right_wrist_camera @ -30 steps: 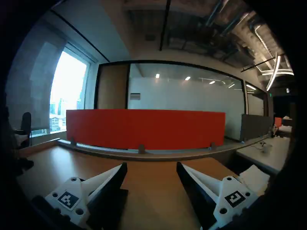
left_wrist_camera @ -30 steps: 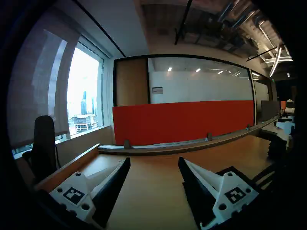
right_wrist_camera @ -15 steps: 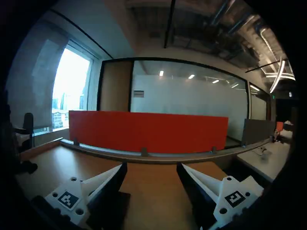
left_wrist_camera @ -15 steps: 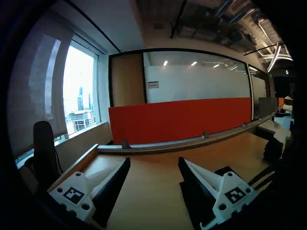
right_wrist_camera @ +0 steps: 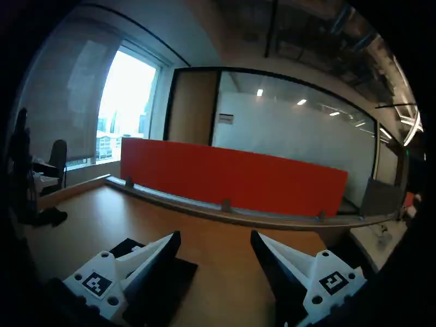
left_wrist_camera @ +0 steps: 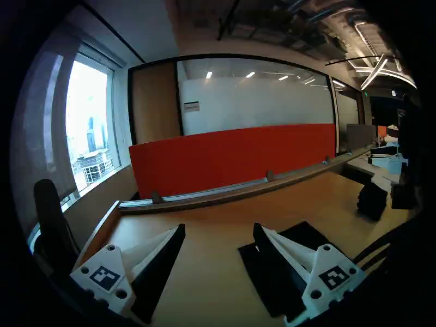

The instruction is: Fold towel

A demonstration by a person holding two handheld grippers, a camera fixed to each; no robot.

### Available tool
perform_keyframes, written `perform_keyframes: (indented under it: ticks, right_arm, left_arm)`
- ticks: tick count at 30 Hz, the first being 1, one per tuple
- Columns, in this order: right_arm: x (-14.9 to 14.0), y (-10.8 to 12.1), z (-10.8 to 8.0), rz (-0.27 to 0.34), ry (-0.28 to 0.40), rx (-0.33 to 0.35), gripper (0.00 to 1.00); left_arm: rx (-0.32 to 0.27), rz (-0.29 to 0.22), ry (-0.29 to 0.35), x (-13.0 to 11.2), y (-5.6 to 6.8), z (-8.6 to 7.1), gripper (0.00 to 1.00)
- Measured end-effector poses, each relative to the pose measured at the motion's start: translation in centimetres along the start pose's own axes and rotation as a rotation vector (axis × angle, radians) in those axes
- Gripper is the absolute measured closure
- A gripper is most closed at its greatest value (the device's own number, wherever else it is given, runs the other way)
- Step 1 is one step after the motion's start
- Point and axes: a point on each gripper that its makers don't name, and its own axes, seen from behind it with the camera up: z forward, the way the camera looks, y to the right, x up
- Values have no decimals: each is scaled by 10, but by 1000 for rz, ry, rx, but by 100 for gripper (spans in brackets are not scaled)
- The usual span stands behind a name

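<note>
A black towel (left_wrist_camera: 298, 231) lies flat on the wooden desk (left_wrist_camera: 218, 278). In the left gripper view it spreads under and beyond the right finger. My left gripper (left_wrist_camera: 218, 228) hovers low over the desk, open, with bare wood between its fingers. In the right gripper view the same towel (right_wrist_camera: 182, 270) lies at the lower left, partly behind the left finger. Also open, my right gripper (right_wrist_camera: 215, 235) holds nothing, and the desk (right_wrist_camera: 229, 272) shows through the gap.
A red divider panel (left_wrist_camera: 234, 155) (right_wrist_camera: 234, 180) runs along the desk's far edge. A dark office chair (left_wrist_camera: 49, 218) stands at the window side. A dark object (left_wrist_camera: 372, 199) sits on the desk at the right. A pale neighbouring desk (right_wrist_camera: 381, 237) lies beyond.
Both views have swung and tilted. More of the black towel now shows under the left gripper's right finger, and it has come into the right gripper view. Both grippers stay open.
</note>
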Motion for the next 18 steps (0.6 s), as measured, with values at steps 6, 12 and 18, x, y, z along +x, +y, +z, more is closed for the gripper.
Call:
perform_keyframes:
  ticks: [6,12,18]
  right_arm:
    - [-12,-21,-1,-52,-67,104,0]
    - [-26,-42,-5,-98,-129,205,0]
    - [-37,-56,-5,-127,-165,263,0]
  left_arm:
    - [-72,25,-55,-14,14,0,8]
    - [-145,43,-101,-27,30,-1,8]
    - [-191,57,-135,-40,44,-2,8]
